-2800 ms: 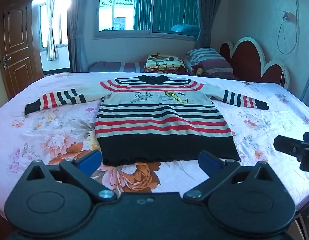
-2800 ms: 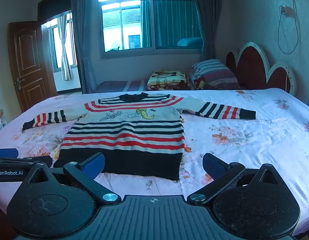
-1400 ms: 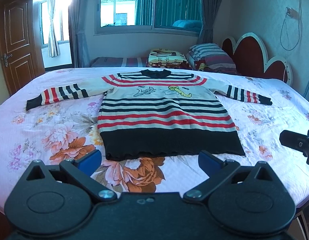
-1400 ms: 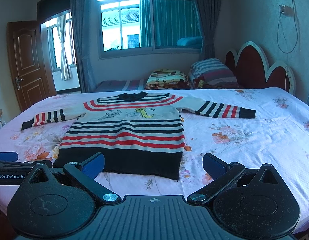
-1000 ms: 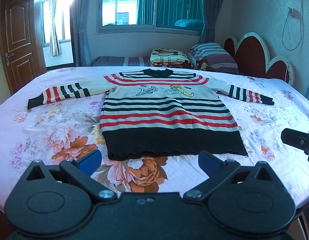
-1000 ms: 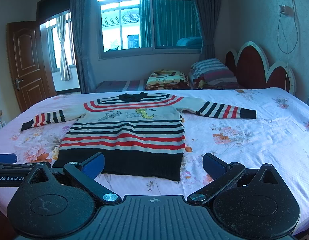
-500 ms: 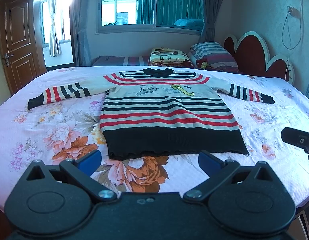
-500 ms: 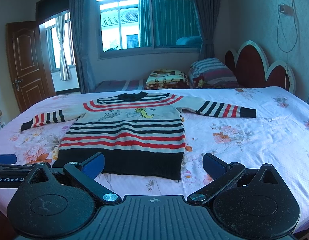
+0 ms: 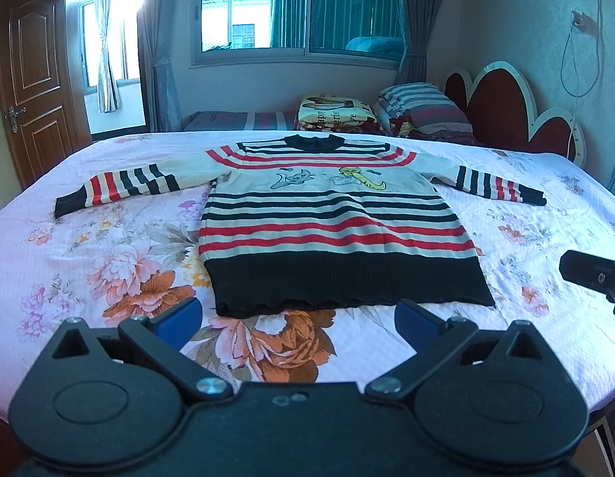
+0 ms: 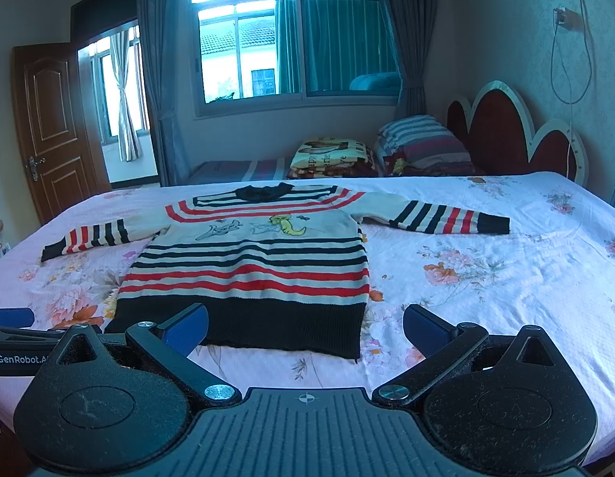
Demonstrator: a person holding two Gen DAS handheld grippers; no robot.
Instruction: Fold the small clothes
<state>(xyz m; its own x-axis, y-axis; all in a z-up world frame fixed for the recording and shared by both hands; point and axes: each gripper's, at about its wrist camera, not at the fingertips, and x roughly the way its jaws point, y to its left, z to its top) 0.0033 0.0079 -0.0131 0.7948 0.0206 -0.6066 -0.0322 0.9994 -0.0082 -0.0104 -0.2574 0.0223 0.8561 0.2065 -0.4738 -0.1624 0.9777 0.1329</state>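
Observation:
A small striped sweater, cream with red and black bands and a black hem, lies flat face up on the bed with both sleeves spread out; it also shows in the right wrist view. My left gripper is open and empty, just in front of the hem. My right gripper is open and empty, in front of the hem's right corner. The right gripper's finger shows at the right edge of the left wrist view.
The bed has a pink floral sheet. Folded blankets and pillows lie at the far side by a red headboard. A wooden door stands at the left, a window behind.
The left gripper has risen a little and moved slightly nearer the hem over the last seconds. The right gripper has barely moved. The sweater has not moved.

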